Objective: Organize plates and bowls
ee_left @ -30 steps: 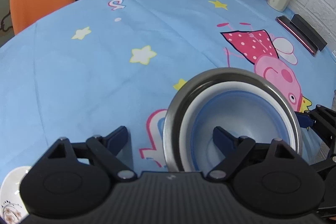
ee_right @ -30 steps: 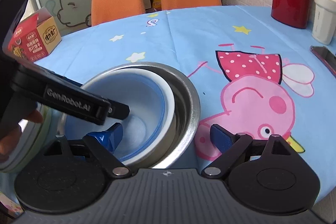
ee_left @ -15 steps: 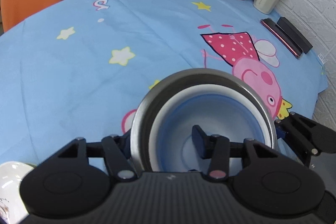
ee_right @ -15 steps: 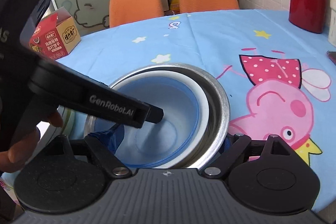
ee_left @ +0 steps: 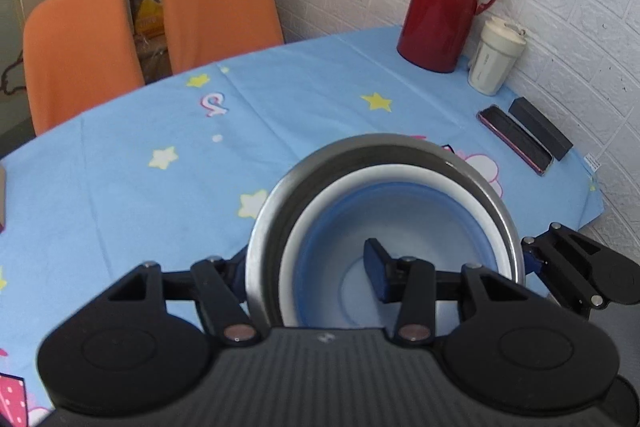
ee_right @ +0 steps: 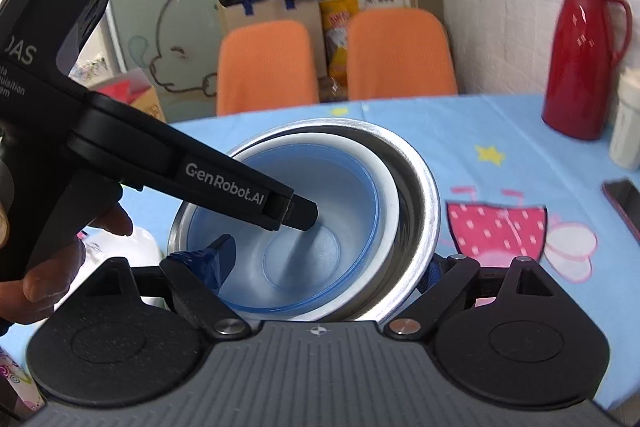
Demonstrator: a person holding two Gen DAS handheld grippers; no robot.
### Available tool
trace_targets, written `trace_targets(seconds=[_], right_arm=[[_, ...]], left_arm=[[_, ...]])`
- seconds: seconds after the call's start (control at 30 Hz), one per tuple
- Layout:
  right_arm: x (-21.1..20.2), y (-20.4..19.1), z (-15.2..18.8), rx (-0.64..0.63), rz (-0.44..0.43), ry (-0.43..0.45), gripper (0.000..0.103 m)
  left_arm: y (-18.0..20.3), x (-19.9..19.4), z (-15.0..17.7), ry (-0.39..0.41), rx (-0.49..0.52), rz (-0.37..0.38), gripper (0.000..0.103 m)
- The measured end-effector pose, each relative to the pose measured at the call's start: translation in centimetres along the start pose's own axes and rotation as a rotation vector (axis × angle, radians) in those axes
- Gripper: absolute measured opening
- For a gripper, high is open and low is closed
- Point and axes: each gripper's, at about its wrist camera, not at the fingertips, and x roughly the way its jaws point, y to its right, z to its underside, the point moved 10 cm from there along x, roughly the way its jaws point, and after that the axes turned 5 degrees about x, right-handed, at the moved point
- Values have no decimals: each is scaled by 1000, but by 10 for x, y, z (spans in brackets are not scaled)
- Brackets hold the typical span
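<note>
Left claw (ee_left: pixel 308 267) is nearly closed across the near-left wall of the stack (ee_left: pixel 384 143). One finger sits outside the steel bowl (ee_left: pixel 264 227) and the other is down inside the blue bowl (ee_left: pixel 400 219). The pads appear to press on that wall, so it has a firm pinch.

Right claw (ee_right: pixel 326 263) straddles the opposite wall the same way, with one finger in the blue bowl and the other tucked under the steel rim. Its jaws are opening a little at this moment, with the wall between them and seemingly touching both pads.

The three bowls nest by size: blue inside the white bowl (ee_left: pixel 380 171), and white inside steel. Pinching one wall therefore clamps all the layers at once. Gripping two opposite sides probably keeps the load level and stops the inner bowls from sliding or tipping out.

The stack appears to be held clear of the table (ee_left: pixel 120 187), over its near edge, with its mouth tilted slightly toward the cameras. A hand (ee_right: pixel 40 267) works the left claw's handle.

The jug (ee_left: pixel 444 7) and cup (ee_left: pixel 496 63) stand well apart, at the far right edge.

If the right claw loosens much more, the weight would probably fall on the left pinch alone.
</note>
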Motion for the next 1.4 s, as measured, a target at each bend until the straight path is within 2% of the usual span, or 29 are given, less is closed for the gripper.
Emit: trace_targets(seconds=[0.13, 0.27, 0.37, 0.47, 0.73, 1.0, 1.1, 1.13, 1.17, 1.3, 1.4], right_arm=[[0, -39, -11, -24, -94, 29, 77], [8, -85, -3, -40, -212, 7, 78], [14, -120, 12, -61, -284, -40, 78], [23, -144, 32, -72, -324, -106, 78], [37, -164, 68, -77, -313, -219, 78], [47, -170, 80, -95, -292, -255, 78], [50, -171, 80, -114, -280, -246, 78], [51, -171, 79, -114, -280, -248, 78], [50, -170, 78, -111, -283, -246, 76], [35, -157, 62, -125, -243, -172, 76], [23, -146, 51, -114, -242, -136, 77]], left_arm=[[-32, -38, 13, 23, -23, -106, 46], [-69, -66, 47, 3, -79, -203, 47], [-97, -77, 81, -29, -140, -242, 47], [-114, -77, 115, -63, -195, -250, 47], [-131, -62, 159, -98, -251, -207, 48], [-138, -53, 165, -89, -262, -198, 49], [-139, -53, 164, -68, -260, -188, 58], [-138, -54, 163, -57, -259, -187, 70], [-137, -56, 162, -42, -253, -199, 73], [-137, -71, 156, 30, -208, -290, 75], [-133, -80, 151, 68, -243, -273, 76]])
